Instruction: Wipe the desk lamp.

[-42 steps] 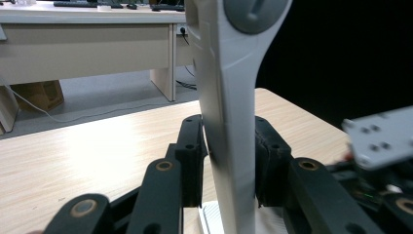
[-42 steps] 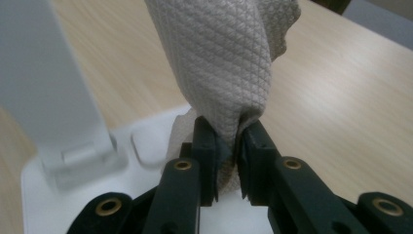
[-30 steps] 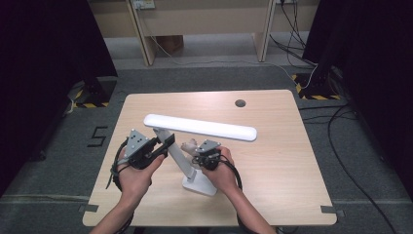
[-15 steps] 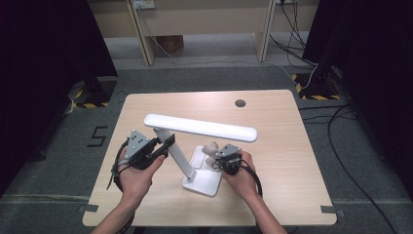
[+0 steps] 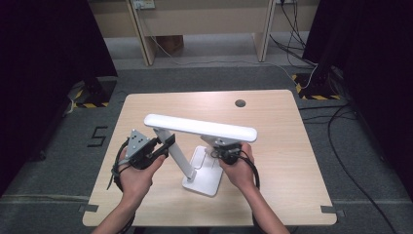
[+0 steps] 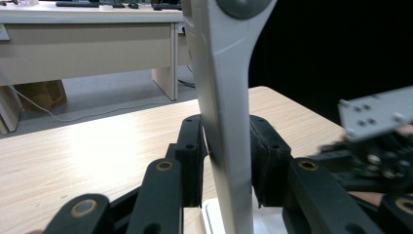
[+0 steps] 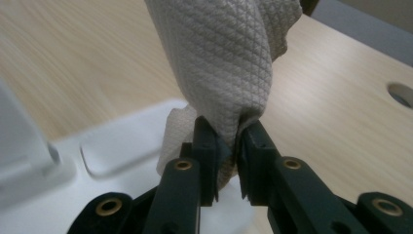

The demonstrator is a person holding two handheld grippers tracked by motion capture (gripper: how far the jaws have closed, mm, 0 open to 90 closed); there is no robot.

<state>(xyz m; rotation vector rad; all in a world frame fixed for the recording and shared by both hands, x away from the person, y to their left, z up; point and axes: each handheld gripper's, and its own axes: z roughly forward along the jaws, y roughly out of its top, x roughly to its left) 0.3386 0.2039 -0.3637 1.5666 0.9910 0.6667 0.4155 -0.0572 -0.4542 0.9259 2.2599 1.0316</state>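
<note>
The right gripper (image 7: 226, 146), pinching a cloth (image 7: 224, 63), has slid right onto the lamp (image 5: 195, 127) base (wiping likely underway); left gripper (image 6: 226, 161) clamps the arm.

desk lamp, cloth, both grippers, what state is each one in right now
desk lamp: upright on the table, arm tilted, head level, base flat
cloth: bunched, pinched at its lower end over the lamp base
left gripper: shut on the lamp arm
right gripper: shut on the cloth
</note>
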